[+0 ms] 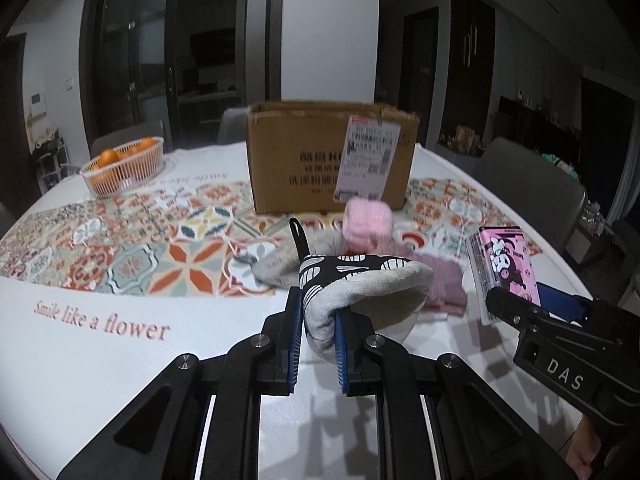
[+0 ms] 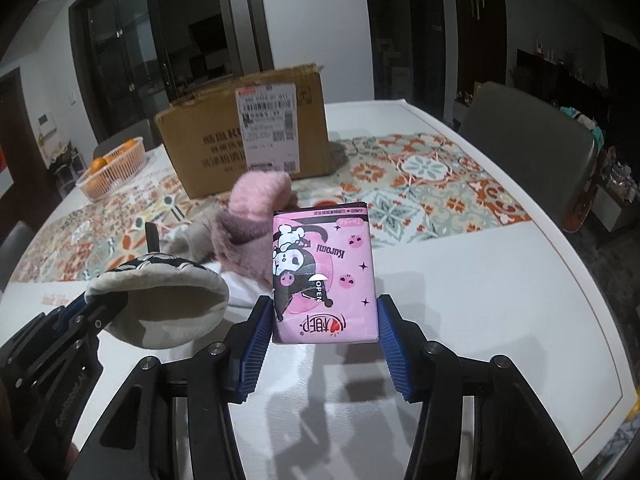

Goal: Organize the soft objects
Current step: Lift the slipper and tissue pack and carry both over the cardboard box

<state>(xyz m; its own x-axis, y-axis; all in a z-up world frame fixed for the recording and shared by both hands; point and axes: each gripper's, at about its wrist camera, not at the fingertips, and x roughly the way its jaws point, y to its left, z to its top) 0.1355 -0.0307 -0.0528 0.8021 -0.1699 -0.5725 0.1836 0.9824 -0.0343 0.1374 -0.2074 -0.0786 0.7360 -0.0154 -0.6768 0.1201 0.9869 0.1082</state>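
The cardboard box [image 1: 332, 160] stands toward the far edge of the bench [image 1: 120, 360], with the basket of oranges [image 1: 124, 164] near the far left corner. Before the box lie the rolled socks [image 1: 368, 224] on a second oven mitt [image 1: 276, 264]. Nearer, the oven mitt [image 1: 360, 292] sits left of the tissue pack [image 2: 324, 276].

The inside of the cardboard box [image 1: 320, 160] is hidden by its front wall in both views. The print on its shipping label [image 1: 370, 156] is blurred past reading. A grey mitt [image 1: 280, 268] is partly covered by the patterned oven mitt [image 1: 360, 292] and the pink plush item [image 1: 366, 226]. The lower edge of the tissue pack [image 1: 506, 268] is masked by the right hand-held gripper [image 1: 516, 312]. The fruit basket [image 2: 112, 172] is blurred, and the dark room behind cannot be made out.
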